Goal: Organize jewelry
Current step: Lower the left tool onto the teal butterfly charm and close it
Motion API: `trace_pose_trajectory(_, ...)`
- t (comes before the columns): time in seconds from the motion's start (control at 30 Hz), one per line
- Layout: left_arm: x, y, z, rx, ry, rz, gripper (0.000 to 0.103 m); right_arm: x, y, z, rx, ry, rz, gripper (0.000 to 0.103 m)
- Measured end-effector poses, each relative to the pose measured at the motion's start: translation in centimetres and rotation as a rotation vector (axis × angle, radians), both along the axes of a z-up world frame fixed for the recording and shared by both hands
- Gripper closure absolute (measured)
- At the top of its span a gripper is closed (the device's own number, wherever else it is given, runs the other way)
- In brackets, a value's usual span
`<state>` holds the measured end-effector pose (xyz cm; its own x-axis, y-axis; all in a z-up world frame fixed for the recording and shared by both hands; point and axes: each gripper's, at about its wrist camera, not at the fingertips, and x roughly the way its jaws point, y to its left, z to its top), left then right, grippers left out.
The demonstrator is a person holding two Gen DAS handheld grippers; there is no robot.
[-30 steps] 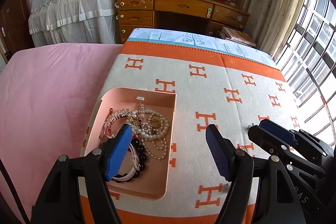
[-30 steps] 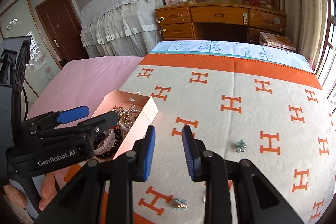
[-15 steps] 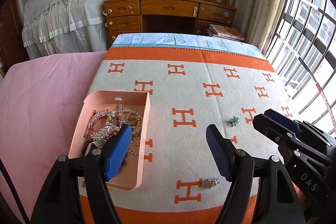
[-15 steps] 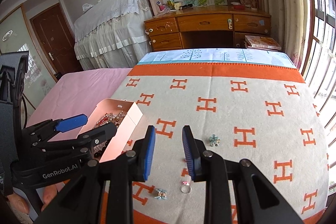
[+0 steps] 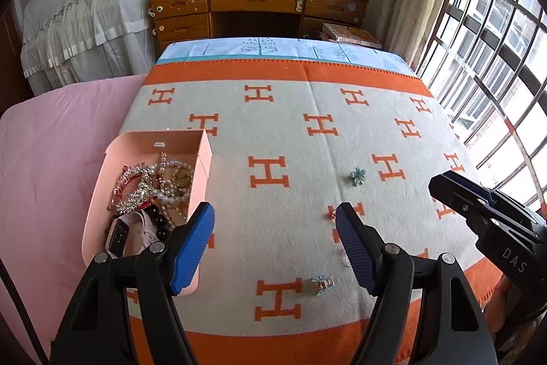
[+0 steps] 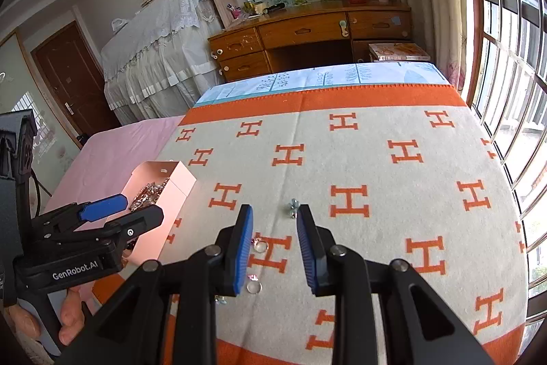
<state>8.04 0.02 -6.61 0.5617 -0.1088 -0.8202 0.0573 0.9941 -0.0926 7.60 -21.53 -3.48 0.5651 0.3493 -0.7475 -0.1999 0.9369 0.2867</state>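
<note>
Jewelry box [image 5: 147, 139] on blanket [image 5: 273, 125]; both grippers' jaws open, nothing held.

The left claw's [image 5: 275, 243] pad hides the box's [image 5: 99, 194] near right corner, and its other pad covers part of a small red piece [image 5: 331, 213] and a ring [image 5: 347, 259]. In the right view the right claw [image 6: 275, 248] half hides a clip [image 6: 220, 299] by the blanket's [image 6: 376, 166] near edge. The tangle [image 5: 154, 187] in the box is too dense to sort. A hand [image 6: 70, 320] is cut off at the corner.
</note>
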Motion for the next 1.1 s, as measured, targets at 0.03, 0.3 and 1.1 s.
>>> trace_pose_trajectory(0.03,-0.2,-0.2,-0.4,-0.001,0.010,-0.011,0.031,-0.1,-0.4,-0.3,-0.001,0.007,0.002,0.076)
trace_pose_trajectory(0.3,-2.5,-3.1,-4.0,0.047,0.097,-0.115,0.031,-0.9,-1.6,-2.7,-0.009,0.060,0.033,0.076)
trace_pose_trajectory(1.1,-1.7,-6.2,-9.2,0.083,0.262,0.086,0.064,-2.0,-3.8,-5.1,0.042,0.096,0.064,0.076)
